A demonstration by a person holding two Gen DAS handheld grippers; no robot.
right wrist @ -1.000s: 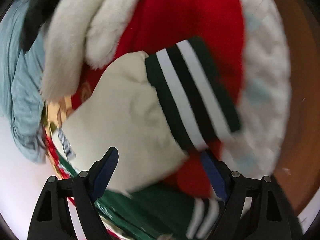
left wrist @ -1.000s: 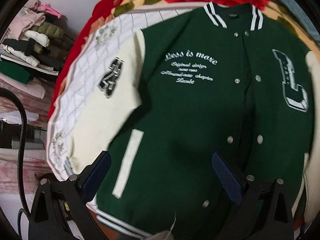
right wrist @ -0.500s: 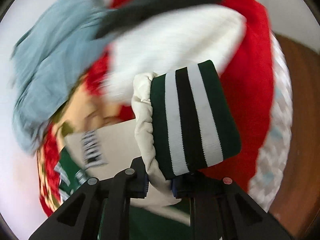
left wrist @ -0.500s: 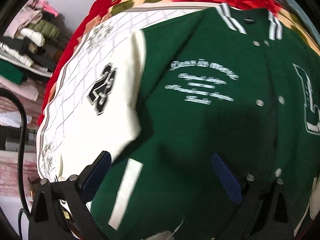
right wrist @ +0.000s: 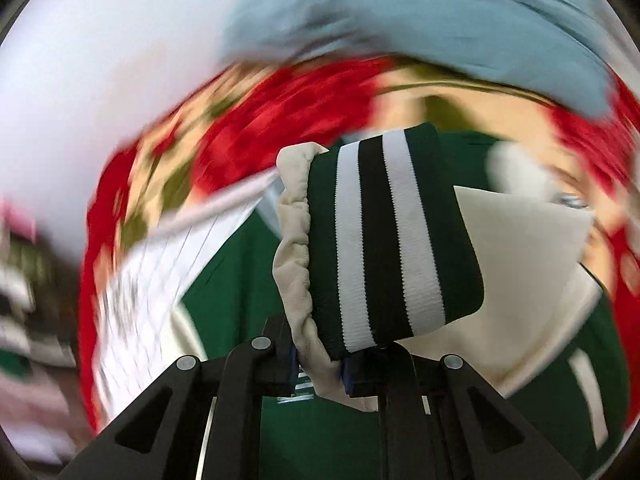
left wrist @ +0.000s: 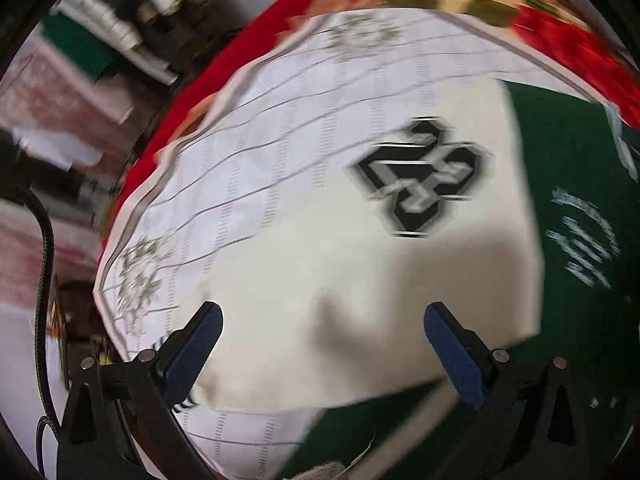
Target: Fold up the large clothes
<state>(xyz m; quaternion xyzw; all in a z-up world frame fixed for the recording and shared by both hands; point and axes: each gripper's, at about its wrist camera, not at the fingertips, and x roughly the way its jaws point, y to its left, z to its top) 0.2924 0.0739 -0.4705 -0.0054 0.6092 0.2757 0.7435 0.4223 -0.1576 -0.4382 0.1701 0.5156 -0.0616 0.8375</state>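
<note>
A green varsity jacket with cream sleeves lies front up on a white quilted cover. My left gripper is open and empty, just above the jacket's cream sleeve with its black number patch. My right gripper is shut on the other sleeve's end, at the cream fabric beside the green, white and black striped cuff. It holds that cuff lifted above the jacket's green body.
A red floral blanket lies under the quilted cover. A light blue garment lies at the bed's far side. Stacked folded clothes stand beyond the bed's left edge. A black cable hangs at the left.
My right gripper closed on the sleeve end and swung it over the jacket body. My left gripper moved left from the jacket's green front to above the cream sleeve, still open.
</note>
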